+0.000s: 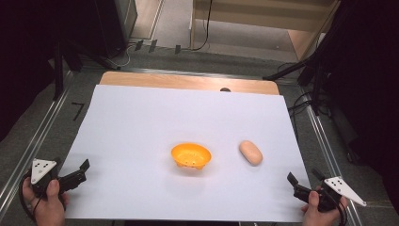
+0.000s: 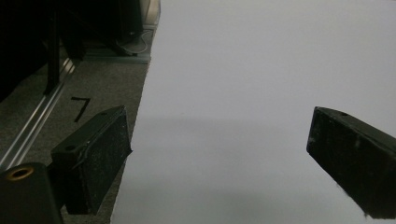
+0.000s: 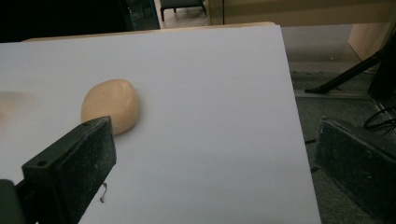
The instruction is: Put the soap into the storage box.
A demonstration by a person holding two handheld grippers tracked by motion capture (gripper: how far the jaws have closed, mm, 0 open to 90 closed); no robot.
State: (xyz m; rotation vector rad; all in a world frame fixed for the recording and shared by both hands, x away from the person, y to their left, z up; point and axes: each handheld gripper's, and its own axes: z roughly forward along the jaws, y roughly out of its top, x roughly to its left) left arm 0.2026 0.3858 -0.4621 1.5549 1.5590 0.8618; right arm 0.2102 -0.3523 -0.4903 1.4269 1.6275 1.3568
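An orange bowl (image 1: 190, 156) stands on the white sheet (image 1: 164, 117), a little in front of its middle. To its right lies a beige, potato-shaped lump (image 1: 251, 152), also seen in the right gripper view (image 3: 111, 105) just beyond the left jaw. My left gripper (image 1: 81, 172) rests at the sheet's front left corner, open and with nothing between its jaws (image 2: 219, 130). At the front right corner my right gripper (image 1: 303, 180) is open too, its jaws wide apart (image 3: 215, 135) over the sheet's right edge, short of the lump.
The sheet covers a wooden tabletop (image 1: 188, 81) inside a metal frame with rails (image 1: 42, 127) on both sides. Dark stands and cables (image 1: 306, 80) crowd the far right. A "7" mark (image 2: 80, 108) sits on the grey surface left of the sheet.
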